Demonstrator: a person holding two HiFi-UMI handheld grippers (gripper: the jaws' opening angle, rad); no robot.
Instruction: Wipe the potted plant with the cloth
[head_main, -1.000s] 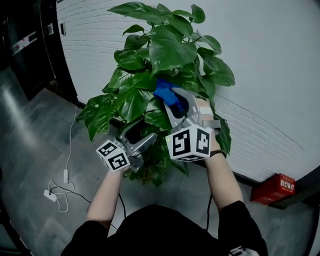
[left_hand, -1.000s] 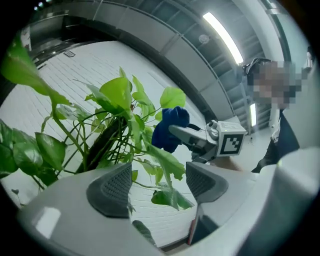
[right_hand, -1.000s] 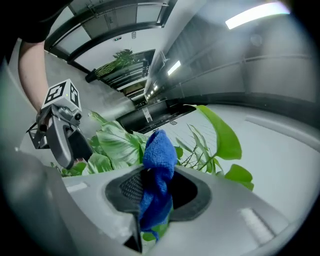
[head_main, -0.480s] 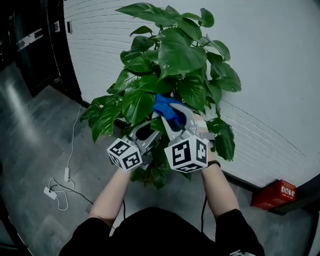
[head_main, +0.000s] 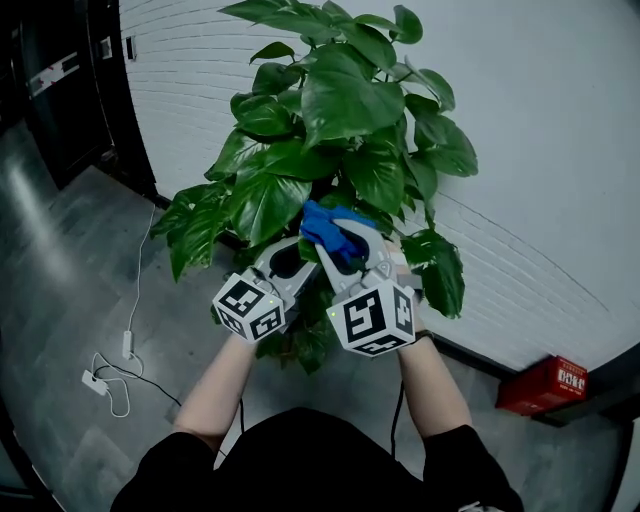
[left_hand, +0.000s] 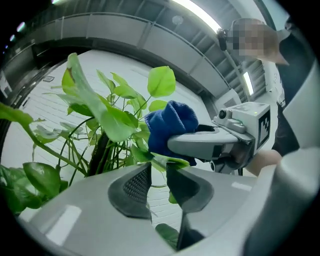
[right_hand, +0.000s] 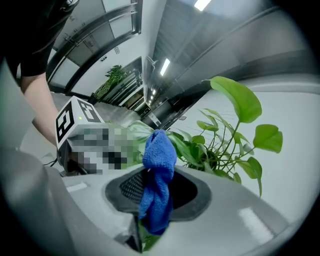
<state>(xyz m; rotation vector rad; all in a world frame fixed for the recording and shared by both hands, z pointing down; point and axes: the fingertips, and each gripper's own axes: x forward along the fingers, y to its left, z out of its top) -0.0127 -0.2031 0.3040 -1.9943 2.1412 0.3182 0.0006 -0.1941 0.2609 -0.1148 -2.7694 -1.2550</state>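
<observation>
The potted plant (head_main: 340, 100) fills the upper middle of the head view with broad green leaves. My right gripper (head_main: 338, 238) is shut on a bunched blue cloth (head_main: 318, 222) among the lower leaves. In the right gripper view the cloth (right_hand: 160, 150) stands up between the jaws of that gripper (right_hand: 159, 181), with a bit of leaf under it. My left gripper (head_main: 298, 258) sits just left of it. Its jaws have just been closing, and in the left gripper view they (left_hand: 159, 165) are nearly together, with a leaf (left_hand: 170, 161) caught at their tips. The cloth (left_hand: 170, 125) hangs right behind.
A white brick wall (head_main: 560, 150) stands behind the plant. A red box (head_main: 545, 378) lies on the floor at its foot, on the right. A white cable with a power strip (head_main: 105, 385) trails over the grey floor at left, near a dark doorway (head_main: 50, 90).
The right gripper has come down with the cloth to sit beside the left gripper. The left gripper has rolled a little and edged toward the cloth.
</observation>
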